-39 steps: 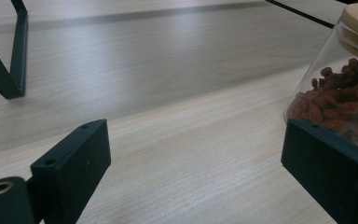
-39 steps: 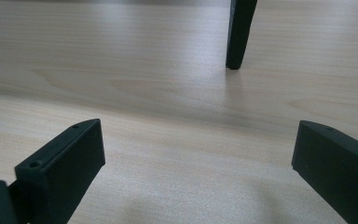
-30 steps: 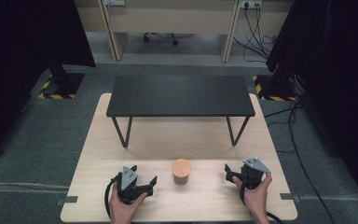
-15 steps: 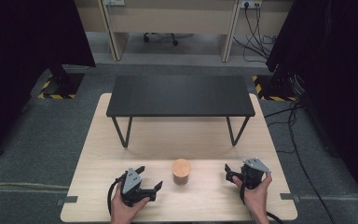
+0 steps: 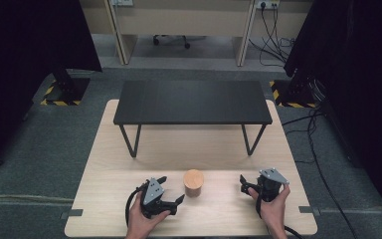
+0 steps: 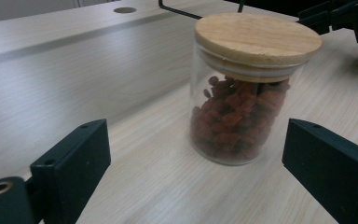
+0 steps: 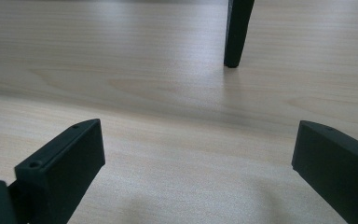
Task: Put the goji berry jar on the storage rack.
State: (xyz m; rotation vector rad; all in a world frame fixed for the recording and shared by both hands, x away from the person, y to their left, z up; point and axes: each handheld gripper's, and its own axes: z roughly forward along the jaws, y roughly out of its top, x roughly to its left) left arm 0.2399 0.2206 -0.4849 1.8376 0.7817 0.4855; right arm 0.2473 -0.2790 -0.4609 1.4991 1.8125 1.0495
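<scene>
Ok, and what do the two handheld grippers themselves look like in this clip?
Both are black. The left gripper and the right gripper each carry a grey three-cornered plate on top and trail a black cable. In the gripper views the jaws are blocky matte black pads with small screw holes. No sleeves show on the forearms.

Two hands reach in from the near edge of the bench [image 5: 104, 164]. The left hand [image 5: 142, 219] holds the left gripper [image 5: 171, 191] angled toward the middle, fingers [image 6: 72, 161] spread wide. The right gripper [image 5: 242, 183] rests in the right hand [image 5: 273, 206], fingers [image 7: 60, 170] likewise wide apart.
</scene>
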